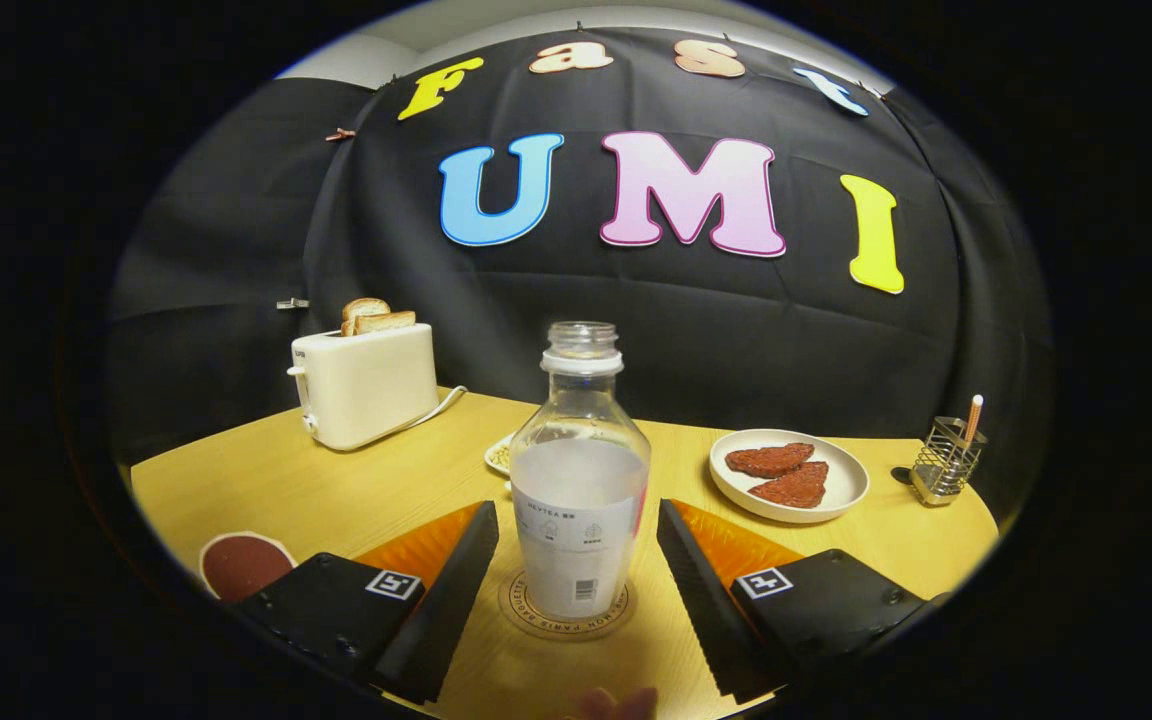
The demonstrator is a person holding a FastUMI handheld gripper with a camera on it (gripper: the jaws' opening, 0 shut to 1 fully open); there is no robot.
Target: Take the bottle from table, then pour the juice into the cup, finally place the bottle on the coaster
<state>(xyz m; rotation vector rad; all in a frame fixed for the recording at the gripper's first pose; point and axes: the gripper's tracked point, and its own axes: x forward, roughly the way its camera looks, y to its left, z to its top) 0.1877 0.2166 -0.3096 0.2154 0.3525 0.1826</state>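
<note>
right now the bottle (pixel 581 470) stands straight up in the lower middle of the frame, between the two fingers of the gripper (pixel 572 580). its long side runs up and down, with the open neck on top and no cap. it sits on a round coaster (pixel 526 612) on the table (pixel 336 490). the fingers are spread wide, one on each side of the bottle, and there is a gap on both sides, so they hold nothing. the bottle is just ahead and dead centre, so the next move, i think, turns on whether the fingers close in or back away; since the bottle is on the coaster, backing off looks likely.

counting: one bottle, one coaster, one toaster (pixel 366 385) at middle left with two slices of toast (pixel 376 318), one plate (pixel 841 490) at right with two brown pieces on it, one wire holder (pixel 946 460) at far right, and one dark red round thing (pixel 241 562) at lower left. a small pale dish (pixel 498 455) peeks out behind the bottle; it may be the cup, but i can't tell.
</note>
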